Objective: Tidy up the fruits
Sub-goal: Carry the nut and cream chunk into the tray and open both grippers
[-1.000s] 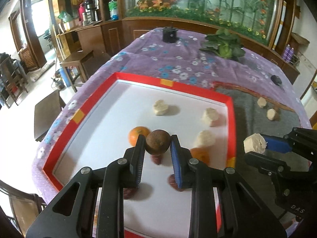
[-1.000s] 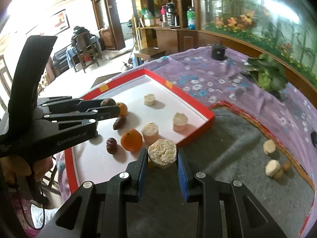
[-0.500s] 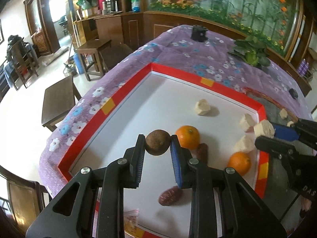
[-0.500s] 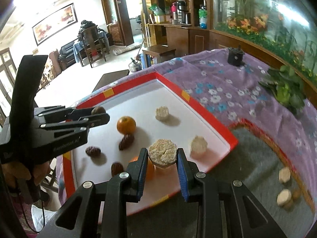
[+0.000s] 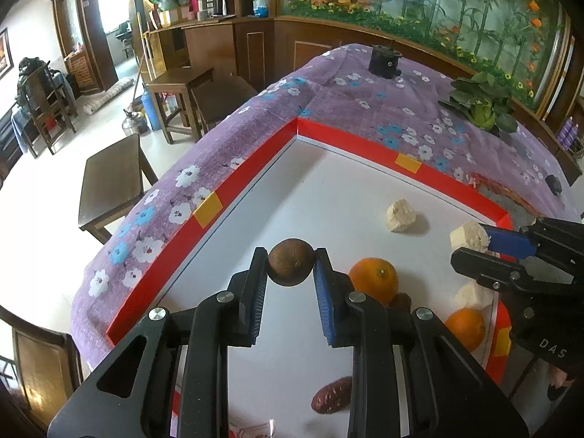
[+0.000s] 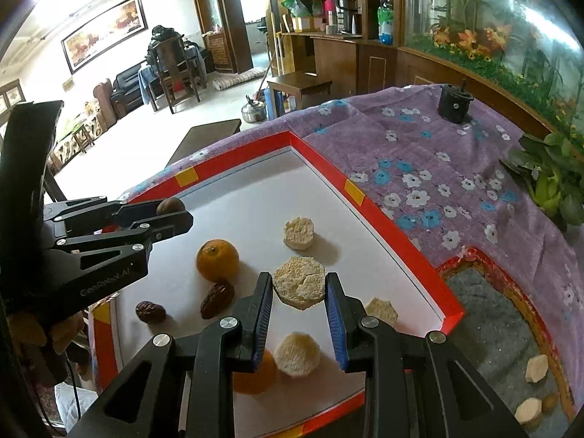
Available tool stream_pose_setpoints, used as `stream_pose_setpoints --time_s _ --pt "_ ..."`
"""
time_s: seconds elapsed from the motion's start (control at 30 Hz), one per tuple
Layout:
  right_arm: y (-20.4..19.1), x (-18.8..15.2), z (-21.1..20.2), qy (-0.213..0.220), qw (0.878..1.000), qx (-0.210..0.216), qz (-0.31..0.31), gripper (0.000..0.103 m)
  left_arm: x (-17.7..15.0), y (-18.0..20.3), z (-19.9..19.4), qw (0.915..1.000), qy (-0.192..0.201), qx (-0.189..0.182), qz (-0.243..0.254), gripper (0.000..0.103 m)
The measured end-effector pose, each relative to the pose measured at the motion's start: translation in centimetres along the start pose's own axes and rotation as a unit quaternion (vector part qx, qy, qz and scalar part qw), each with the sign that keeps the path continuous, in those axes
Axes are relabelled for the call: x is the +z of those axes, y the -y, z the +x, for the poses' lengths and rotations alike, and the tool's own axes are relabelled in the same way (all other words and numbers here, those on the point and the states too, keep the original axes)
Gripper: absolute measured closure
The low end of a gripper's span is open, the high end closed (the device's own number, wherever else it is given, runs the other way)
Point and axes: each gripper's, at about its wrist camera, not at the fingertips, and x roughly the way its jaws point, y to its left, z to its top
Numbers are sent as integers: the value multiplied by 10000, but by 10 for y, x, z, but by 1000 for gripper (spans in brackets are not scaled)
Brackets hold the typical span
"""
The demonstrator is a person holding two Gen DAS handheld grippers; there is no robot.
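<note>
Above the red-rimmed tray (image 5: 226, 197), your left gripper (image 5: 291, 267) clamps a round brown fruit (image 5: 291, 266). Your right gripper (image 6: 299, 288) pinches a pale corn slice (image 6: 299, 286), near an orange (image 6: 218, 260).

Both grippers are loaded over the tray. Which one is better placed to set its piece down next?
Probably the right. The right gripper holds its pale chunk beside the like pale pieces on the tray. The left gripper holds a brown fruit over bare white floor, away from the dates.
</note>
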Motion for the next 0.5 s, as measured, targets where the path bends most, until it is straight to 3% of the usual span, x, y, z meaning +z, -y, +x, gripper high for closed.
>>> stream_pose_setpoints --time_s 0.5 --pt "12 4 34 -289 9993 154 181 75 15 8 25 9994 -291 126 97 78"
